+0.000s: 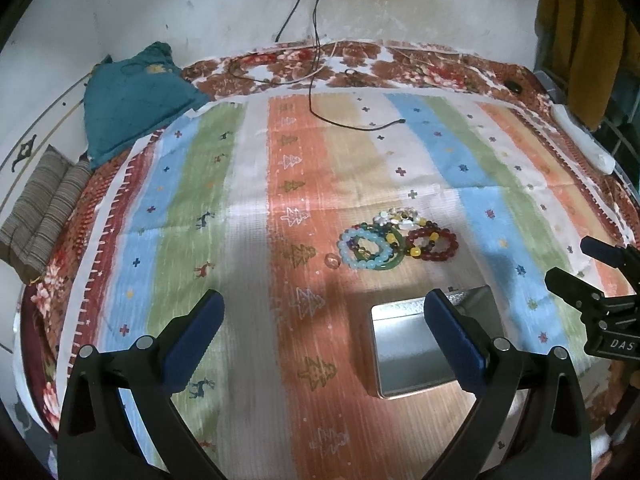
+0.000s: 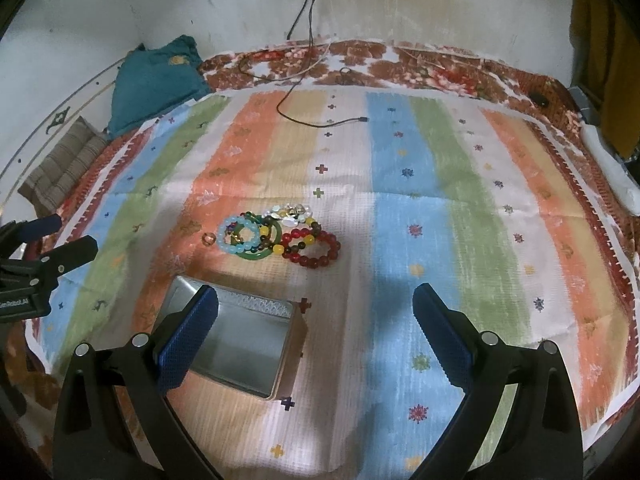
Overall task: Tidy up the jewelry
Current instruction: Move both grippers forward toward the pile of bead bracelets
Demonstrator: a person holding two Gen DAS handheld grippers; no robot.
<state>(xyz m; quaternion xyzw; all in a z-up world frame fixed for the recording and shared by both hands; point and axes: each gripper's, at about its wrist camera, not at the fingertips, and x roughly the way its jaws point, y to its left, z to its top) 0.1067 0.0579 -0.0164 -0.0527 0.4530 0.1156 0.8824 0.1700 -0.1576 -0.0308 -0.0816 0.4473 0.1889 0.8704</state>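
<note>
**Bracelet pile lies ahead of both grippers, tin in the near ground**

The jewelry sits as 1 tangled heap on the striped cloth (image 2: 404,216): a light blue bead bracelet (image 2: 239,237), a green bangle (image 2: 262,255), a dark red bead bracelet (image 2: 320,251), a pale mixed strand (image 2: 289,213) at the far side, and 1 small ring (image 2: 208,238) lying apart, just left of the heap. The open metal tin (image 2: 240,344) stands nearer than the pile, empty as far as can be seen.

Both tools hang above the cloth with jaws spread wide and nothing between them. From the right gripper (image 2: 316,340) the heap is straight ahead and slightly left; the tin lies near-left, partly behind its left finger. From the left gripper (image 1: 324,340) the heap (image 1: 396,242) is ahead and to the right, and the tin (image 1: 412,352) lies near-right.

The heap's long axis runs left to right across both views. Judged from this, the right gripper has the more direct line to the red bracelet at the heap's right end, while the ring falls to the left one.
</note>
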